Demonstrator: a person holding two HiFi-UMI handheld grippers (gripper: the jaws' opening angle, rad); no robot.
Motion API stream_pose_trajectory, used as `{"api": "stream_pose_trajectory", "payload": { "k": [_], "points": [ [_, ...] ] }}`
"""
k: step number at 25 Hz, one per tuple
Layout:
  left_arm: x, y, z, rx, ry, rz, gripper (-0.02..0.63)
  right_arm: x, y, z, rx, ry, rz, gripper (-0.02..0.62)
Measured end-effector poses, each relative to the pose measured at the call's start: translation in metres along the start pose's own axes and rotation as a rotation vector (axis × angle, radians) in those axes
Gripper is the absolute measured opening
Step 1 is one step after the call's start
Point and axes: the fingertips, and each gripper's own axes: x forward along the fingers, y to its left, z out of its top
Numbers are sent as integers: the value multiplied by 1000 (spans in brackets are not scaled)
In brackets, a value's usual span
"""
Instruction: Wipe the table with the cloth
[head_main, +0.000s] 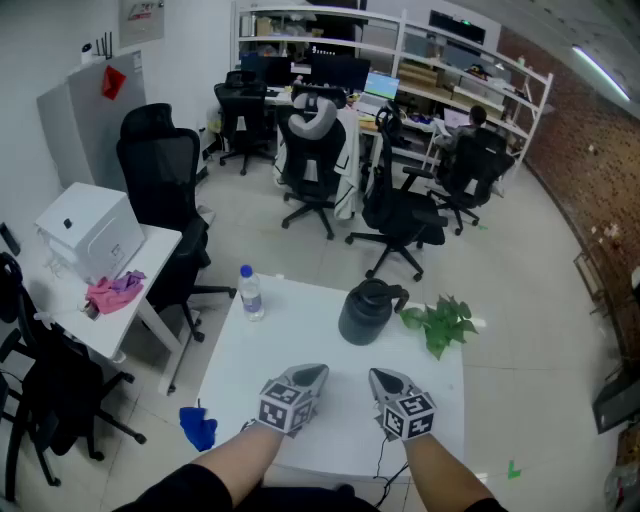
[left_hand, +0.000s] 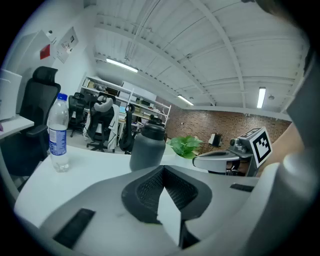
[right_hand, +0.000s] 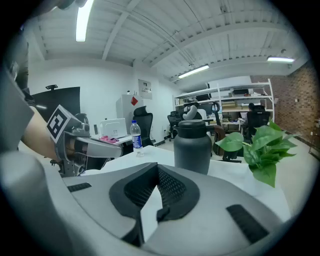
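No cloth lies on the white table (head_main: 300, 335). A crumpled blue cloth (head_main: 198, 427) sits on the floor beside the table's left front corner. A pink cloth (head_main: 116, 291) rests on the side desk at the left, also visible as the pink cloth (right_hand: 108, 139) in the right gripper view. My left gripper (head_main: 316, 373) and right gripper (head_main: 381, 377) hover side by side over the table's near part. Both hold nothing. The left gripper (left_hand: 164, 172) has its jaws together, and so does the right gripper (right_hand: 157, 172).
On the table's far half stand a water bottle (head_main: 250, 293), a dark jug (head_main: 367, 312) and a green plant (head_main: 440, 322). A side desk (head_main: 150, 300) with a white box (head_main: 90, 230) stands left, with black office chairs (head_main: 165, 190) around it and beyond.
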Motion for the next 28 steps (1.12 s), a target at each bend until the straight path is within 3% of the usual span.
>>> {"api": "stream_pose_trajectory", "payload": {
  "k": [6, 14, 19, 22, 28],
  "points": [
    [-63, 29, -3, 23, -12, 72, 3, -3, 44, 9, -43, -6, 51, 12],
    [-171, 82, -27, -36, -41, 235, 3, 39, 154, 6, -112, 26, 244, 12],
    [-235, 118, -65, -60, -4, 345, 3, 70, 224, 0, -143, 56, 363, 12],
    [-270, 136, -86, -28, 48, 377, 4, 83, 260, -9, -171, 81, 432, 12],
    [-309, 161, -130, 60, 253, 261, 229, 97, 297, -16, -204, 117, 503, 12]
  ]
}}
